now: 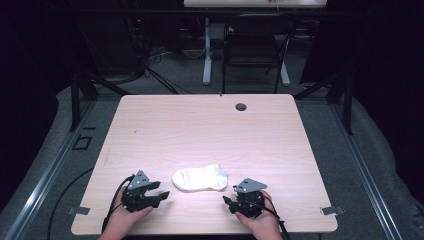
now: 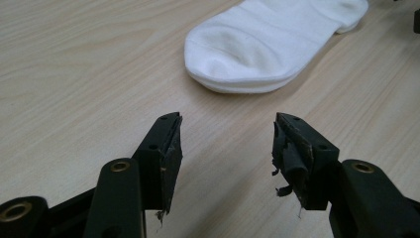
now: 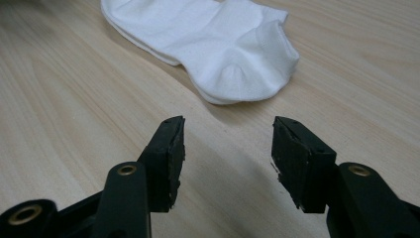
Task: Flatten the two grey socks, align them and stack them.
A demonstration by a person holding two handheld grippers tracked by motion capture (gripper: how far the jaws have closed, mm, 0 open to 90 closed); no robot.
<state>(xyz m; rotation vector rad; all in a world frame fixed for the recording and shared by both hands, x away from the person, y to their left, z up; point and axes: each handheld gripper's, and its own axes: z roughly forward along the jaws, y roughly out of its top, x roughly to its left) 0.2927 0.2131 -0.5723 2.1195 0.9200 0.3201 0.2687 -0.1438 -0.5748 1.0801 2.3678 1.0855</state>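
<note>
Resting low on the table (image 1: 210, 125), the left gripper (image 1: 161, 194) sits near the front edge with its jaws spread apart and nothing between them — the left gripper view shows bare wood grain in the gap, and frayed bits of padding hang off the inner faces of both pads (image 2: 292, 156). The left hand (image 1: 122, 220) comes in from the bottom edge, wrapped around the gripper body, cable trailing off toward the table's near left corner.

Over on the other side, the right gripper (image 1: 227, 201) mirrors it: jaws wide, empty, bare table between them in the right gripper view, its pads (image 3: 174, 161) looking cleaner. The right hand (image 1: 257, 220) cups it from behind, cable running down off the front edge.

Between the two lies the sock (image 1: 200, 178) — white, ankle-cut, lying flat on the wood, a little farther from the person than either gripper. From the left gripper view its rounded toe end (image 2: 237, 54) points back toward the jaws, just ahead of them and slightly right of centre, not touching. From the right gripper view the heel and cuff end (image 3: 237, 59) sits just beyond the jaws, again apart from them. It looks like two layers stacked, edges showing along the side.

Farther out, the tabletop is light wood with a dark round grommet (image 1: 241, 106) near the far edge. Beyond the table stands a black chair (image 1: 255, 45) on grey floor.
</note>
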